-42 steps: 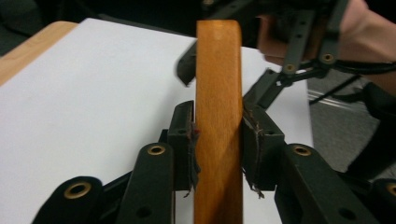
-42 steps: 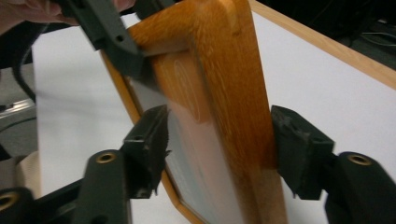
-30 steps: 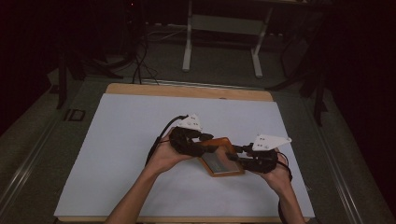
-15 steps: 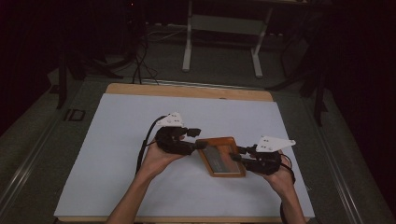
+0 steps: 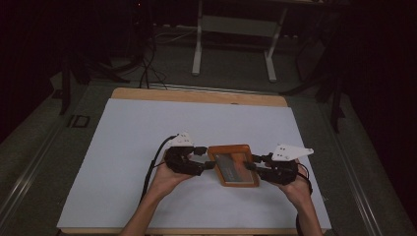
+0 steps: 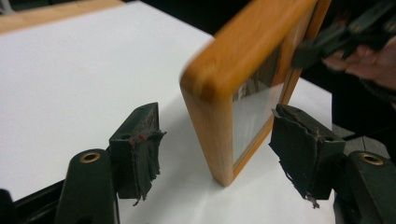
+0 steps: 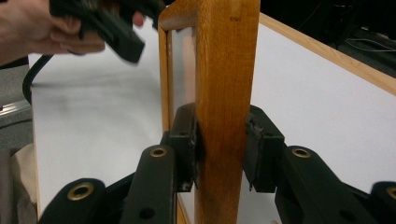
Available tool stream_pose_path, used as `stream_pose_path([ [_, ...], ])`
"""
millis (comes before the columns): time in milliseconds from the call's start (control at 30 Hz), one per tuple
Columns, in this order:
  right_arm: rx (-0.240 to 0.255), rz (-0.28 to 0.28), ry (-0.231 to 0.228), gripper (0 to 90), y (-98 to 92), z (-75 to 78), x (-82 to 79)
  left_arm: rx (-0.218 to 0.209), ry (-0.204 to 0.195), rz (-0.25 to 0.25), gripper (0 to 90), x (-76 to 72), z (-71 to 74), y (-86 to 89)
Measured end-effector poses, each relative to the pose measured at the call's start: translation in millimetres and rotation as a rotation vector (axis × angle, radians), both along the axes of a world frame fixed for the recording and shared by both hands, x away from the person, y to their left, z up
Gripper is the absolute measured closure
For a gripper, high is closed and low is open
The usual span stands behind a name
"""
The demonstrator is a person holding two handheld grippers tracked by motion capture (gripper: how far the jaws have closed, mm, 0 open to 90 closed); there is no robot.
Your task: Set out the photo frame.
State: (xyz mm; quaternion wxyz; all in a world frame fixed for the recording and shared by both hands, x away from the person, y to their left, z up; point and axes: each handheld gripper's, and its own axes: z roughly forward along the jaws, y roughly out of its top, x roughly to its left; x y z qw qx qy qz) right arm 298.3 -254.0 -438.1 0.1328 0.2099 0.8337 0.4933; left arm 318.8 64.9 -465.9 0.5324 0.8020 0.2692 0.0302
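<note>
— High view first: where's the wooden frame (image 5: 235, 166)?

— Near the front of the white table (image 5: 123, 147), between the two grippers, tilted with its glass face up.

— And the right gripper (image 5: 251, 166)?

— Its jaws pinch the frame's right edge. Right gripper view confirms it, both pads pressed against the wood (image 7: 227, 93).

— The left gripper (image 5: 206, 157)?

— Jaws spread wide. Left gripper view shows the frame's corner (image 6: 224, 93) standing between them, touching neither pad (image 6: 140, 154). The frame's lower corner meets the table there.

— Hands?

— The left hand (image 5: 169, 177) grips its tool from below.
</note>
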Motion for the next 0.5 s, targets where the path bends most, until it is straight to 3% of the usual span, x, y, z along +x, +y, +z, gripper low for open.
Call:
stream_pose_path([
  [267, 0.004, 0.002, 0.000, 67.9, -2.5, -1.3, 0.2, -0.003, 0.007, -0.004, 34.5, -4.3, -17.1, -11.6],
  [500, 0.011, 0.003, 0.005, 67.9, -5.8, -2.8, 0.4, -0.003, 0.009, -0.030, 35.5, 0.3, -30.8, -25.6],
])
